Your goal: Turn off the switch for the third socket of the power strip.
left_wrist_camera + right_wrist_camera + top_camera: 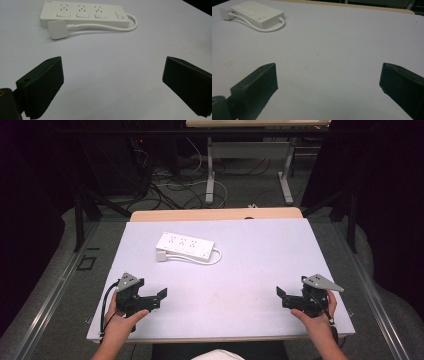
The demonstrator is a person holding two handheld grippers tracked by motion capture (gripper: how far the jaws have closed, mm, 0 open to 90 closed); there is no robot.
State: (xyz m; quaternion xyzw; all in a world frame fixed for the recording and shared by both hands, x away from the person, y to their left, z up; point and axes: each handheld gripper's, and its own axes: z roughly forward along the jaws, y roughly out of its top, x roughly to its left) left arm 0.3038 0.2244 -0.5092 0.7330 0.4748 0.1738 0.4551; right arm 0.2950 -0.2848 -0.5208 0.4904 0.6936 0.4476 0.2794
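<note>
Holding my left gripper [161, 299] and right gripper [281, 297] near the table's [260, 265] front edge, jaws apart on both, well short of the power strip [185, 245]; its plug [58, 29] seems unplugged beside it.

White power strip [185, 246] lies flat mid-table, its corded plug [161, 255] alongside.

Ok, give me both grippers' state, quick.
Left gripper: open, holding nothing, over bare table.
Right gripper: open, holding nothing, over bare table.
</note>
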